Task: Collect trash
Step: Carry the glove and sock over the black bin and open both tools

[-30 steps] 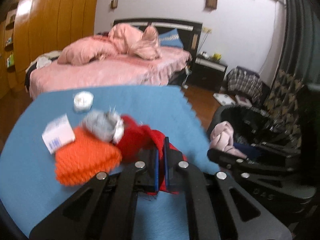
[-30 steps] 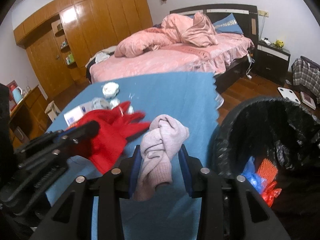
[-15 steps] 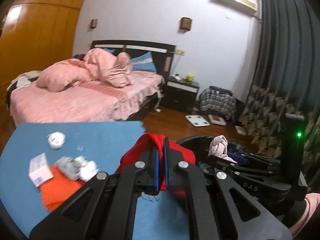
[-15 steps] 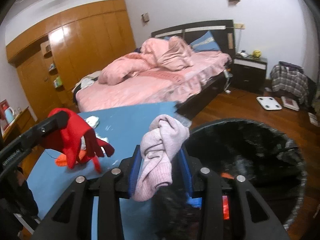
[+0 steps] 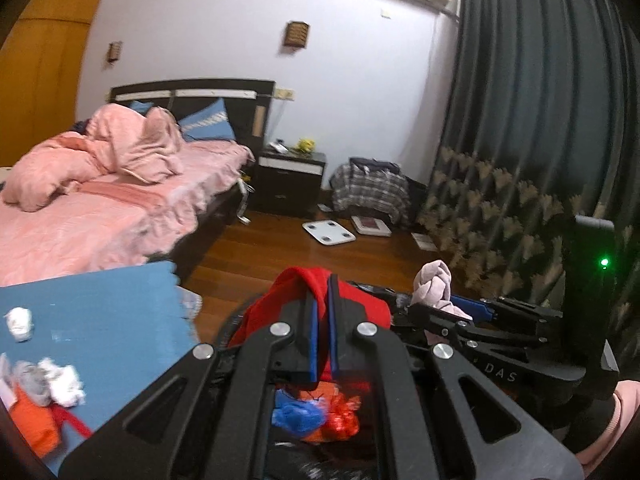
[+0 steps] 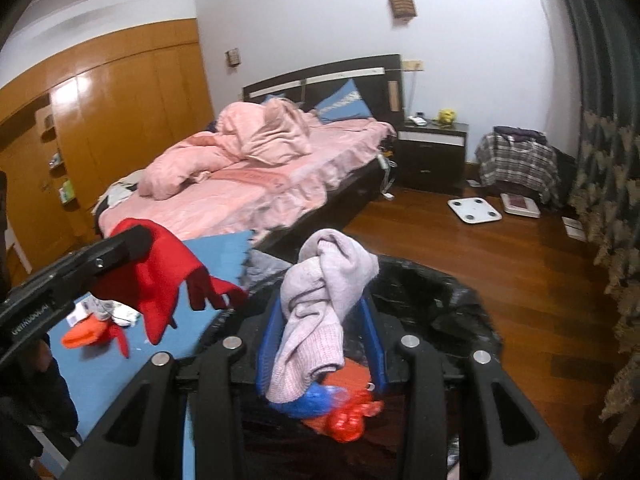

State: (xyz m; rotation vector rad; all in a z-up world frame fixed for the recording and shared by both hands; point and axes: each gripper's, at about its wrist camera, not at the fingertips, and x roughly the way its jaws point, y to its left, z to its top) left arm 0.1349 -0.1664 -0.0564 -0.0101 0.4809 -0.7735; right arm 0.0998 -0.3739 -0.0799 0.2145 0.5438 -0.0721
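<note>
At lower left of the right wrist view, crumpled white paper scraps and an orange knitted cloth lie on the blue desk. Right of them the left claw is clenched on a red knitted glove at the black-lined trash bin's rim. The right claw, grasping a limp pale pink knitted cloth, hangs over the bin's mouth, nearer the drop. The bin's near rim is hidden by the claw.

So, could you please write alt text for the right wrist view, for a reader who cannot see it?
The right gripper holds a crumpled pale pink knit cloth over a black-lined trash bin with red, orange and blue scraps inside. At left, the left gripper carries a red glove above a blue table; a pink bed lies behind.
</note>
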